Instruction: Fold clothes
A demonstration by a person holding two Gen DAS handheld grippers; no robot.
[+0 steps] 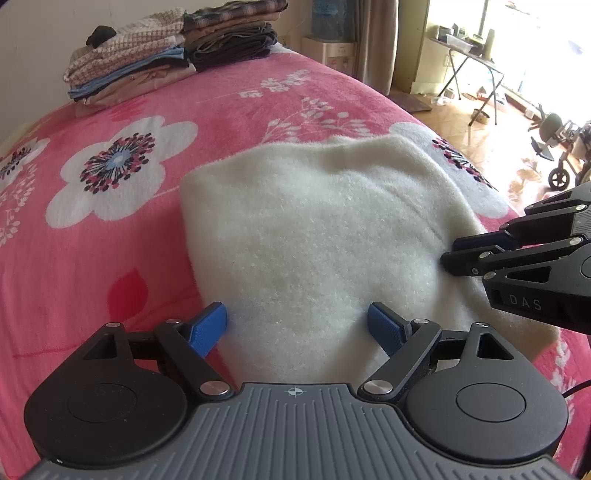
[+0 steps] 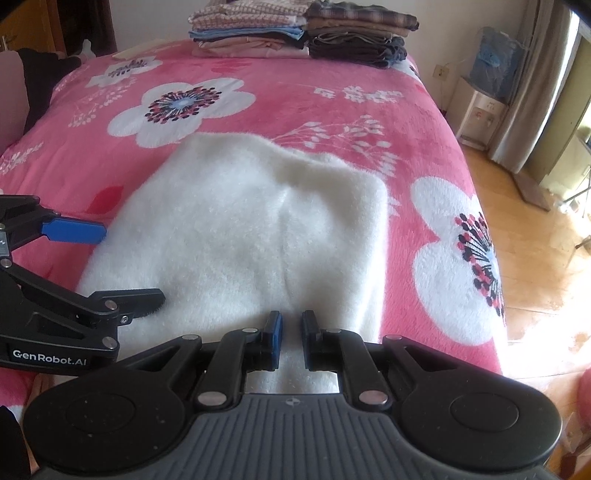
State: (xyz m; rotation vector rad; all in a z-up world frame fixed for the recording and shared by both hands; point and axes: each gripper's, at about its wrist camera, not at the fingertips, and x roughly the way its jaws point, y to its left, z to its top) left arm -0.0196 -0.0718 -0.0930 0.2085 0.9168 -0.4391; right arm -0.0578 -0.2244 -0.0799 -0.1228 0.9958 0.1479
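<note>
A white fleece garment point(image 1: 314, 229) point(image 2: 240, 236) lies folded on the pink flowered blanket point(image 1: 92, 258) point(image 2: 295, 99). Wide open, my left gripper point(image 1: 295, 325) point(image 2: 122, 264) hovers over the garment's near left edge; its blue pads point(image 1: 207, 328) stand far apart with nothing pinched. My right gripper point(image 2: 291, 332) point(image 1: 452, 254) sits at the garment's near right part. Its jaws are almost together, and a raised crease of fleece runs into the narrow gap between them.
Two stacks of folded clothes point(image 1: 129, 62) point(image 2: 362, 33) sit at the far end of the bed. The bed's right edge drops to a wooden floor point(image 2: 535, 240). A water dispenser point(image 2: 480, 110), a folding table point(image 1: 469, 55) and a wheelchair point(image 1: 565, 158) stand beyond.
</note>
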